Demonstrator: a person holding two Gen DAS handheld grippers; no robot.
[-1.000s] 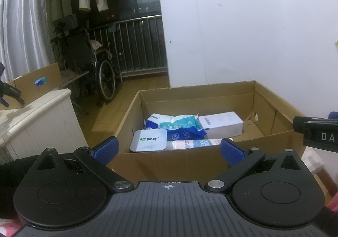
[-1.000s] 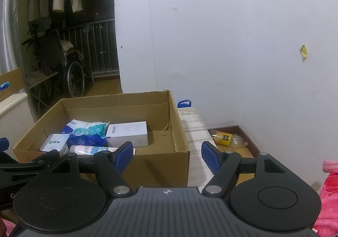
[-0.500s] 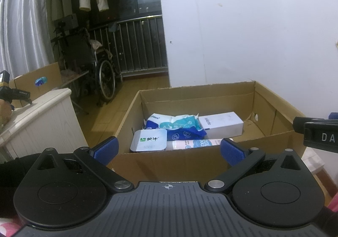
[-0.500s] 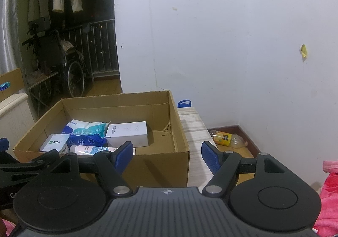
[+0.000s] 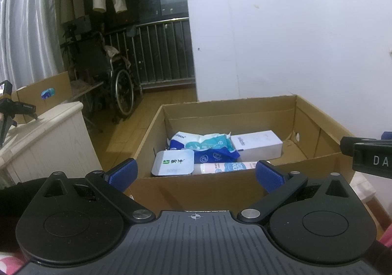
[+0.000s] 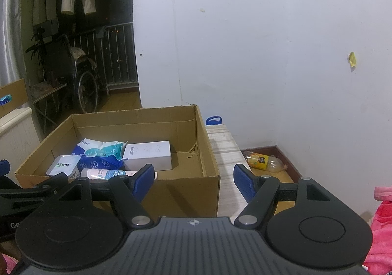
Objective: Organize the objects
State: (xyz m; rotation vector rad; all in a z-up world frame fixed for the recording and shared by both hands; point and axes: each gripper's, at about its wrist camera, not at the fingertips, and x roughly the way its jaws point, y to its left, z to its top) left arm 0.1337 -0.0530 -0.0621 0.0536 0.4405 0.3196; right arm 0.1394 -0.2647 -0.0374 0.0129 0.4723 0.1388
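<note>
left gripper (image 5: pixel 194 173) wide open, empty | right gripper (image 6: pixel 193 178) wide open, empty | box (image 5: pixel 318 125) frame centre, holding pouch (image 5: pixel 208 150), carton (image 5: pixel 257 144), tub (image 5: pixel 172 162) | pouch looks soft, light: pinch its bulk; carton stiff: grip long sides

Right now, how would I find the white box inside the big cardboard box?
Look in the open cardboard box by the white wall. Among the items piled on its left, the white box lies furthest right, beside the blue packet. It is the only plain white rectangular carton.
</note>
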